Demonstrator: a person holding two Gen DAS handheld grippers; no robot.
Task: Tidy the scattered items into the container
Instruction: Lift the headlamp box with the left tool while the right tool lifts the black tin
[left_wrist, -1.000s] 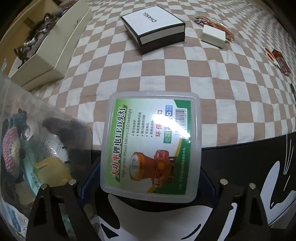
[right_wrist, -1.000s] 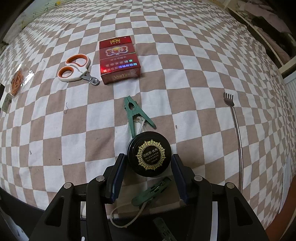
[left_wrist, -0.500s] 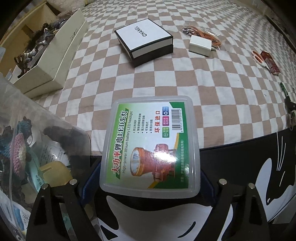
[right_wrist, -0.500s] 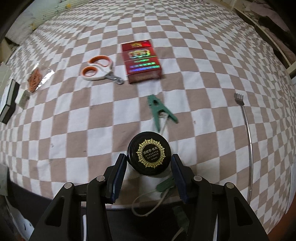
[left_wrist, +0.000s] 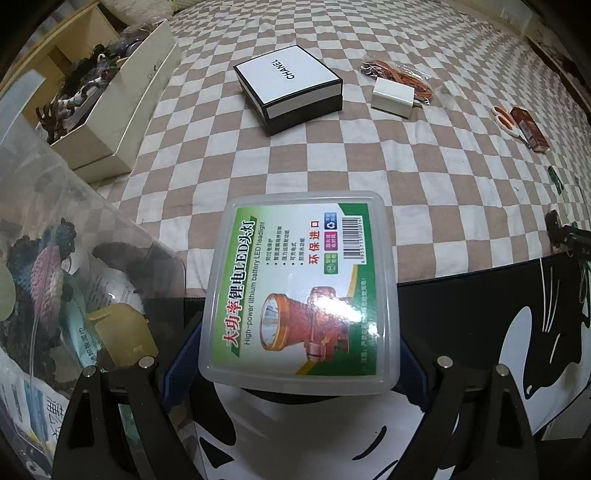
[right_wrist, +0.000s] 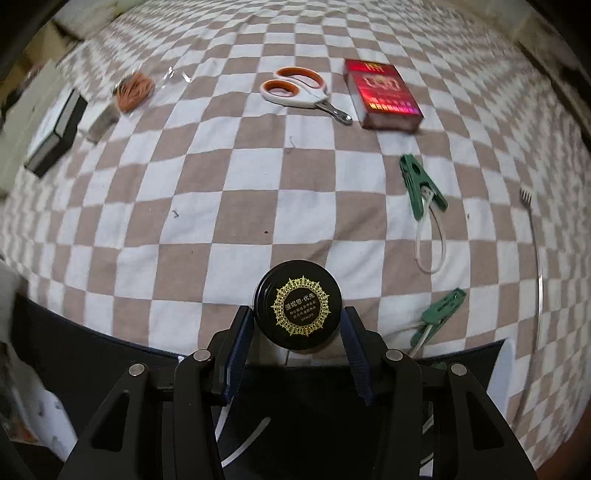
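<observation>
Left wrist: tongs (left_wrist: 295, 354) around headlamp case (left_wrist: 301, 291)

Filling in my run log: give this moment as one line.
left claw: shut on headlamp box | right claw: shut on black tin | clear container: left of box

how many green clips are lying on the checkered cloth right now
2: one green plastic clip right of centre below the red box, another near the cloth's front edge. More may be hidden.

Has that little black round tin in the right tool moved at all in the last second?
Yes. The black tin, gripped in the right tool, has pulled back from the red box and scissors, toward the bed's near edge.
</observation>
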